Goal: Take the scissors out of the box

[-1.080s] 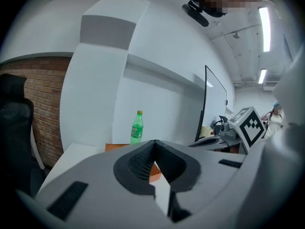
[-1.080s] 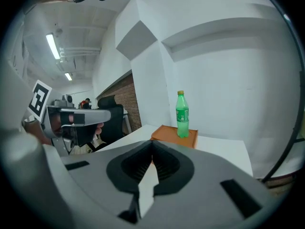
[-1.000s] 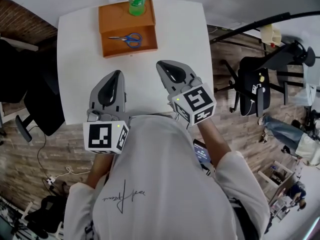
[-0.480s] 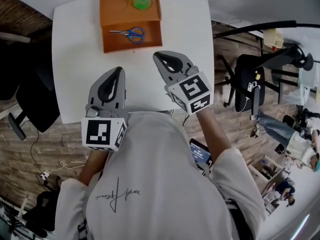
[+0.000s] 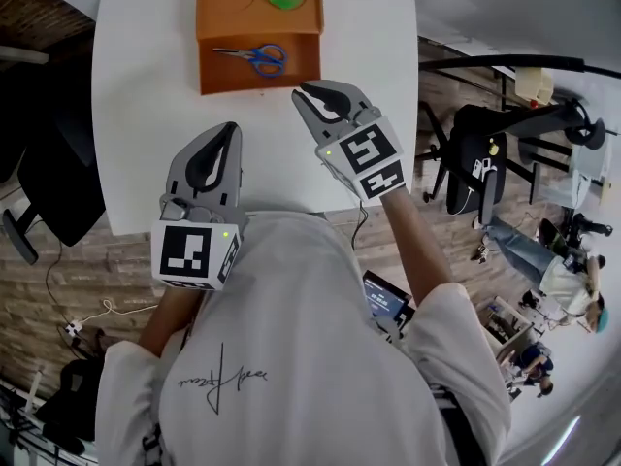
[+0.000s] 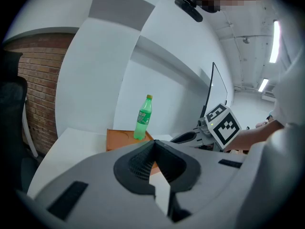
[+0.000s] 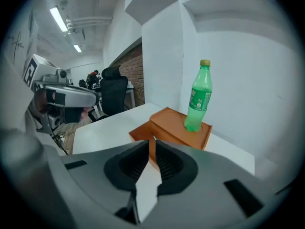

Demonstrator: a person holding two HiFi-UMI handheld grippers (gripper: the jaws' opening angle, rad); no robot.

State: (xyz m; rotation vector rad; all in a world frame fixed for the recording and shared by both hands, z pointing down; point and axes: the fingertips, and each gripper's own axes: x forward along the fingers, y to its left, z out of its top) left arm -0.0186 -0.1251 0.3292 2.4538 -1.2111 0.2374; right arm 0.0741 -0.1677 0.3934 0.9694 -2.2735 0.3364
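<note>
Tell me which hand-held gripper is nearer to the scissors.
Right. The right hand-held gripper, jaws opening and empty, is just short of the box holding the scissors; the left hand-held gripper is farther back.

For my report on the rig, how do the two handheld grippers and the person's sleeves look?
Both the left gripper and the right gripper have grey, beak-shaped bodies with dark ribbed jaws. Each carries a white cube with black square markers and a small green light. The person wears a white short-sleeved shirt. The right jaws are opening, nothing between them.
</note>
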